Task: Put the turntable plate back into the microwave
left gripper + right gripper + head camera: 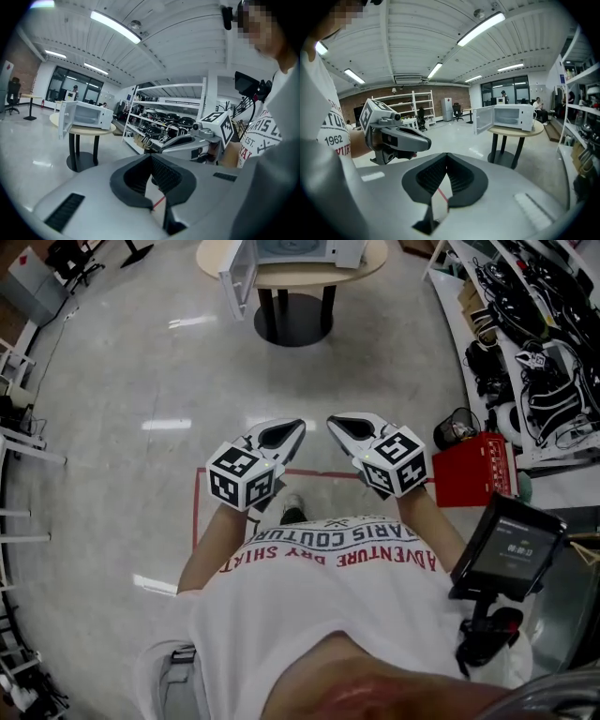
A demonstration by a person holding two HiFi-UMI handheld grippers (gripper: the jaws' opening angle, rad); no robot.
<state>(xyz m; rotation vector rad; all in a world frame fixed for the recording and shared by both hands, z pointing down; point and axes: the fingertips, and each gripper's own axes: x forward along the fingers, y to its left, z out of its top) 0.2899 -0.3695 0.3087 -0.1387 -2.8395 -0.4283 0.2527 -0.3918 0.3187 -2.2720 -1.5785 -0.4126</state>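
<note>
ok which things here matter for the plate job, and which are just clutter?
Job: microwave, door open; round table under it; left gripper and right gripper, both shut, empty. Plate itself not made out.
Clutter: red box, rack of parts, mounted screen.

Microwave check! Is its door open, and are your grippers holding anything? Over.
Left gripper shut, empty; right gripper shut, empty. White microwave on round beige table, door open, across the floor. Turntable plate not made out. No obstacle seen.

Microwave (pixel 300 249) cut by head view's top edge, likewise counter (pixel 367 262). Microwave cavity too small in gripper views: contents unreadable.
</note>
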